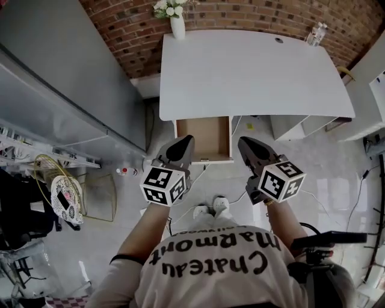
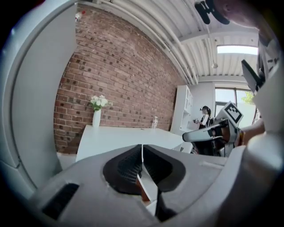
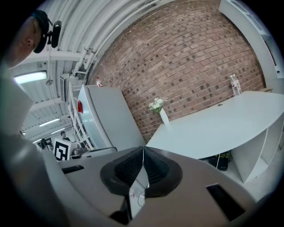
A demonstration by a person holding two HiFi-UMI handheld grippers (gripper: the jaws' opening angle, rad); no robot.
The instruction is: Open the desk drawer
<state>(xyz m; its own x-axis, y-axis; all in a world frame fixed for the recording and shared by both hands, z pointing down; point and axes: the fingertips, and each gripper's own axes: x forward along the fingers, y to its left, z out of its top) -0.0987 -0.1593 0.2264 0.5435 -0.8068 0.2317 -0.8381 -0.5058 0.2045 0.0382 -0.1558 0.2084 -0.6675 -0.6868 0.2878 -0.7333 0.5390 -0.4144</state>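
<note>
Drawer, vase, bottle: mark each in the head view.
drawer [image 1: 207, 137], head view, bare brown floor inside.
vase [image 1: 177, 27], head view, white body.
bottle [image 1: 316, 35], head view, clear body.

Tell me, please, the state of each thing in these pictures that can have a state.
drawer: open, pulled out from under the desk; nothing seen inside
left gripper: fingers shut, nothing between them
right gripper: fingers shut, nothing between them
vase: upright on the desk's far left corner, holding flowers
bottle: upright on the desk's far right corner; cap too small to tell
</note>
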